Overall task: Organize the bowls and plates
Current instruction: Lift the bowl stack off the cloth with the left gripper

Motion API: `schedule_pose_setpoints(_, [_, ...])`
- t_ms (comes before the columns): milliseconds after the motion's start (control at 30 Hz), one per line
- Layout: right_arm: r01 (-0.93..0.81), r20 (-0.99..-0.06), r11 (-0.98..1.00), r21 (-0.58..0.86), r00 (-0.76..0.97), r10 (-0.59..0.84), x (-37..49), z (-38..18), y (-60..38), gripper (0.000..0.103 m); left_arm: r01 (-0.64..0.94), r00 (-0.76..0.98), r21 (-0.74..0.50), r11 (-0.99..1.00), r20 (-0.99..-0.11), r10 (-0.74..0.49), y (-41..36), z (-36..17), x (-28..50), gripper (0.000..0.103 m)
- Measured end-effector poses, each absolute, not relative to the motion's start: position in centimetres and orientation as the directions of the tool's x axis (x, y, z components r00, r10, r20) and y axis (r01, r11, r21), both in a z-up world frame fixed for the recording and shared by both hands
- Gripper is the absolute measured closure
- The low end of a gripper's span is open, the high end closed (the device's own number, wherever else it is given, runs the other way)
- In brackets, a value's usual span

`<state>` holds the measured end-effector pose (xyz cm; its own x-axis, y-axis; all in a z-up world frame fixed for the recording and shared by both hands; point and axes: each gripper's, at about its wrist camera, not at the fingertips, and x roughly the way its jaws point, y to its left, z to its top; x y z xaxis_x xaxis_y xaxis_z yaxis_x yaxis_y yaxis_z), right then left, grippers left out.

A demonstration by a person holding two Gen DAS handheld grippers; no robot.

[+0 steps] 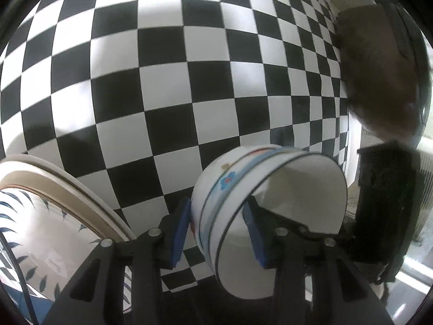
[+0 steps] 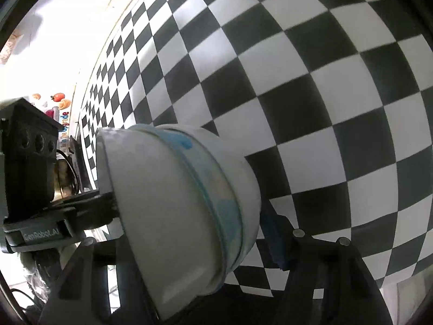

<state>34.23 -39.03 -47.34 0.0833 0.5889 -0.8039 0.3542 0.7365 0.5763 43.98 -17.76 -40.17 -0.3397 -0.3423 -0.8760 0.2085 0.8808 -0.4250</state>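
The flowered bowl [image 1: 243, 189] is pinched at its rim by the left gripper [image 1: 216, 233], jaws half shut on the wall. The same bowl sits between the right gripper [image 2: 189, 243] jaws, but a squeeze cannot be told. It is judged hard, smooth, slippery and breakable.

Home dining spot, checkered tablecloth [image 1: 189, 81], crockery

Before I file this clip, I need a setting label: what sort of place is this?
Probably a home kitchen or dining spot. A checkered tablecloth covers the table, a floral bowl sits in the left gripper beside a leaf-patterned plate, and food stickers decorate a bright surface behind.
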Motion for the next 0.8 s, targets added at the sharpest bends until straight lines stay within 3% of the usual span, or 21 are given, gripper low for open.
schedule_pose_setpoints(800, [0.208,-0.802,0.775,0.596,0.106,0.588,39.6,-41.3,-32.4,0.043,0.153,-0.218,-0.406,0.901,-0.903,-0.370,-12.6,-34.5,43.5,0.067])
